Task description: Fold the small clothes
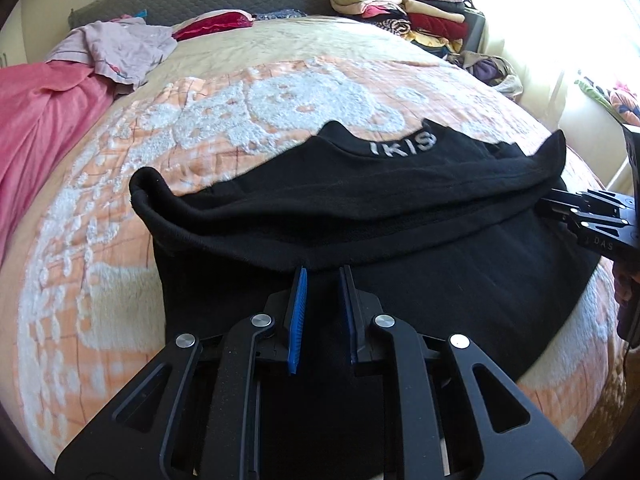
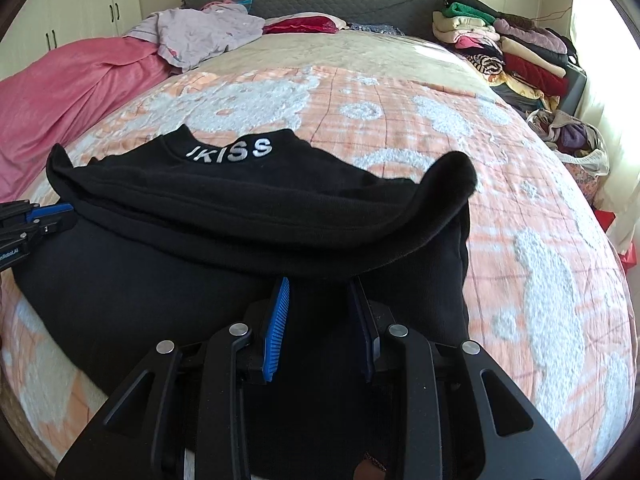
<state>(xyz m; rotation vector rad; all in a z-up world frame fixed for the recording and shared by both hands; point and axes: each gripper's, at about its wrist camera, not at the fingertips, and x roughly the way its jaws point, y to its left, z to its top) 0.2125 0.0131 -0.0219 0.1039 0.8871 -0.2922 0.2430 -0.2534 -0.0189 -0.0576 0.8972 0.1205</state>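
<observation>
Left wrist view: black sweater [image 1: 400, 208] lies folded on the bed [image 1: 120, 240], near edge. Left gripper [image 1: 322, 272] fingers pinch its fold; right gripper [image 2: 320, 282] fingers likewise grip the fold.

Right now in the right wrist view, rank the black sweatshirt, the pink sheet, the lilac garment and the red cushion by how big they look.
1. Black sweatshirt, though it is nearest the camera, which enlarges it.
2. Pink sheet.
3. Lilac garment.
4. Red cushion, smallest, and farthest away.
</observation>
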